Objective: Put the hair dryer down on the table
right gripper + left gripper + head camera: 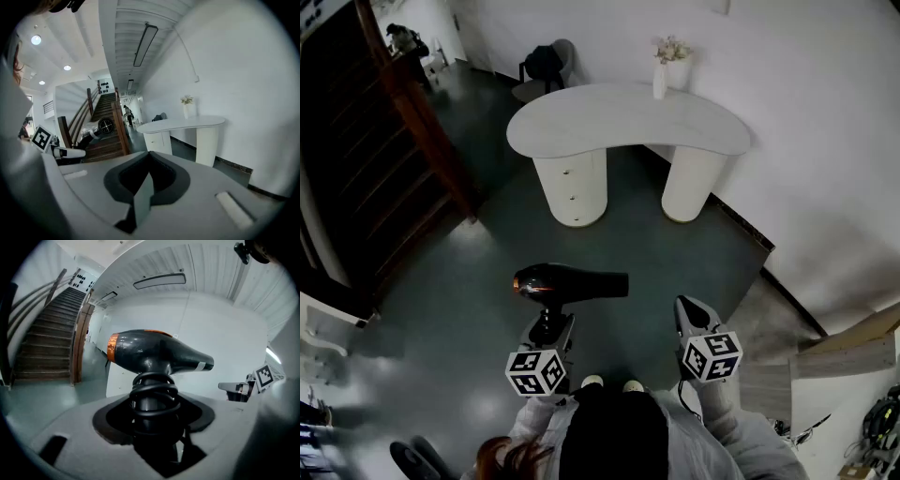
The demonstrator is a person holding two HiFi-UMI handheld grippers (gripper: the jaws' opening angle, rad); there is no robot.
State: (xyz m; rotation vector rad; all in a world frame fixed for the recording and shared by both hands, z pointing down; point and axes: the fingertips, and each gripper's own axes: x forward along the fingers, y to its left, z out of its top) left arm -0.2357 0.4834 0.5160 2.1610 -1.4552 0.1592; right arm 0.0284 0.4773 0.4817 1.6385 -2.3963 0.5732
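My left claw (152, 427) is clenched on the handle of the hair dryer (572, 283), its jaws standing fairly wide around the handle and the black cord (153, 392) coiled on it. The dryer sits upright above the claw. Its body lies level, with the nozzle to the right and the orange-ringed back end to the left. It hangs in the air over the dark floor (628, 234), well apart from the desk (628, 122).

My right claw (145, 187) is closed with nothing in it, its jaws meeting in a line. It rides just right of the dryer, level with the left claw and not touching anything.

The desk stands at the far side, a white kidney-shaped top on two rounded pedestals, with its curved near edge facing me. Its top is bare apart from a vase (661, 80) of flowers at the far right edge. Open floor lies between me and the desk. A staircase (356, 159) closes the left side, and a white wall (825, 141) runs along the right.
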